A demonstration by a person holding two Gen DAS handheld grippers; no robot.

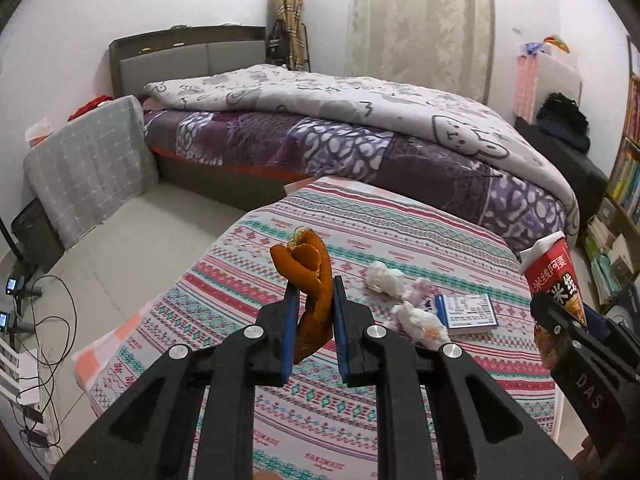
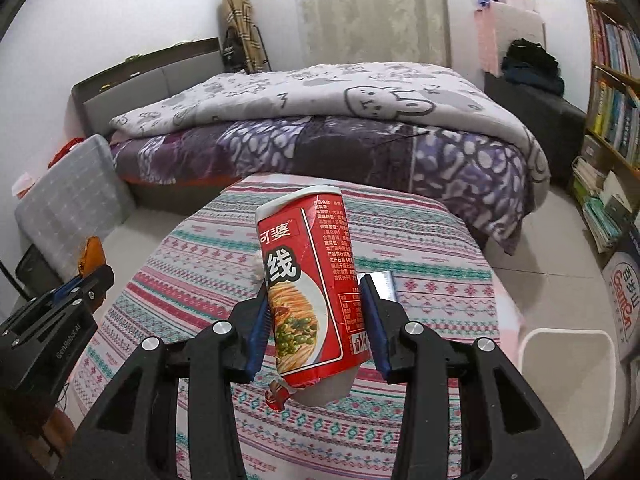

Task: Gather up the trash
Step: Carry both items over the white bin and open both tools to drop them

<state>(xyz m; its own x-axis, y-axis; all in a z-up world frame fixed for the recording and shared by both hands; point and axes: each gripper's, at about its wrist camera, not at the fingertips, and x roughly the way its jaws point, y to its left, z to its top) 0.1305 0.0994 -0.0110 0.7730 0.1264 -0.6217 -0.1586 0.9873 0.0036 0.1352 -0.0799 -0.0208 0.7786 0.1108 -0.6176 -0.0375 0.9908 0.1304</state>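
My left gripper (image 1: 314, 292) is shut on an orange peel (image 1: 310, 280) and holds it above the patterned tablecloth (image 1: 248, 280). My right gripper (image 2: 314, 300) is shut on a red noodle cup (image 2: 308, 280), held above the table; the cup also shows at the right of the left wrist view (image 1: 554, 276). Crumpled white tissues (image 1: 386, 278) and another wad (image 1: 420, 320) lie on the table beyond my left gripper. A white trash bin (image 2: 568, 380) stands on the floor at the table's right.
A small blue-edged booklet (image 1: 468, 314) lies on the table beside the tissues. A bed (image 1: 360, 140) with a quilt stands behind the table. A bookshelf (image 2: 612, 92) is at the right. Cables (image 1: 44, 320) lie on the floor at left.
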